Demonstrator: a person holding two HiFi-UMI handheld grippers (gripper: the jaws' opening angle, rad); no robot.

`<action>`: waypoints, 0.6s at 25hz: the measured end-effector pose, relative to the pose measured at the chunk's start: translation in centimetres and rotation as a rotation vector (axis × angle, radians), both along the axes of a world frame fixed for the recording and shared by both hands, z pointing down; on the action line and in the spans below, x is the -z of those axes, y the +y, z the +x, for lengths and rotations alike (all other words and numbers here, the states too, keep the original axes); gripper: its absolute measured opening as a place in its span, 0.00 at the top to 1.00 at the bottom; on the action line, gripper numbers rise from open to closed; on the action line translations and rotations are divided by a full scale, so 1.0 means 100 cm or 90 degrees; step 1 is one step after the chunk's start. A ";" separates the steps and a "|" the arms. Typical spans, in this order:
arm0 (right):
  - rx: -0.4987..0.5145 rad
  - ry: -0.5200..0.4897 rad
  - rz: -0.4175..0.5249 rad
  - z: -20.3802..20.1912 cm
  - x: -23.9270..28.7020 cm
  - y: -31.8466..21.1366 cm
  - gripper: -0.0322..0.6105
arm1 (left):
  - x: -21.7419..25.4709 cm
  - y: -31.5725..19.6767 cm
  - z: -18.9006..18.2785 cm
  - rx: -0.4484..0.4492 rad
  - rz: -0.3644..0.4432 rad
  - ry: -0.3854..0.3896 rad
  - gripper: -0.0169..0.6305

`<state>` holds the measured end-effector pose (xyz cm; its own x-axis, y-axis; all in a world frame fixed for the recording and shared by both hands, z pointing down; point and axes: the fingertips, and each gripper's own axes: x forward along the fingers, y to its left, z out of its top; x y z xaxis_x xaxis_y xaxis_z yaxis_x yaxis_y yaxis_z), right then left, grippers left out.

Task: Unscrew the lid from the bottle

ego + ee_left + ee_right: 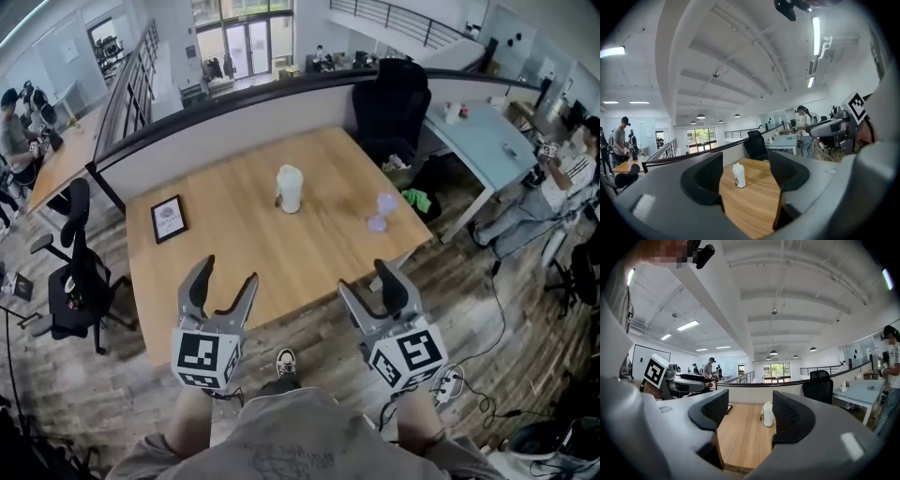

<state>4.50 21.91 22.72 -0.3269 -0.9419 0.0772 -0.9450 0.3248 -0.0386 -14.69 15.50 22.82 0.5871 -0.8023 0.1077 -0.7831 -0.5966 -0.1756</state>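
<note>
Both tools are held low in front of my body, over the floor at the near edge of the wooden table [234, 248]. Left gripper [230, 272]: jaws spread, nothing between the pads. Right gripper [366, 279]: jaws likewise spread and empty. Each gripper view looks along its own jaws and shows only bare tabletop in the gap, with the bottle [290, 189] farther off. That white bottle stands upright near the middle of the table, well apart from both grippers, and its lid [289, 172] is on. Neither gripper touches the bottle or the table. Left of the bottle, toward the table's left edge, a small dark picture frame [170, 218] lies flat. Right of the bottle, near the right corner, sits a small purple object [382, 212]; I cannot tell what it is. Beyond the far edge stands a black chair [392, 98], and a pale blue desk [478, 141] lies to its right.
</note>
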 end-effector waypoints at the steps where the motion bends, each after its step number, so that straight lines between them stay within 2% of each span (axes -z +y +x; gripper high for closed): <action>1: 0.002 0.001 -0.002 -0.002 0.000 -0.011 0.51 | 0.000 -0.011 0.000 0.000 0.000 -0.001 0.50; 9: 0.014 0.001 -0.020 -0.017 -0.010 -0.092 0.51 | -0.013 -0.089 -0.006 -0.011 -0.020 -0.008 0.49; 15: 0.018 -0.007 -0.023 -0.026 -0.016 -0.133 0.51 | -0.029 -0.129 -0.002 -0.041 -0.036 -0.017 0.48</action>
<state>1.92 8.58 24.35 -0.3538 -0.9292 0.1069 -0.9351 0.3490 -0.0617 -14.90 2.56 25.69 0.6331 -0.7556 0.1682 -0.7388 -0.6546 -0.1602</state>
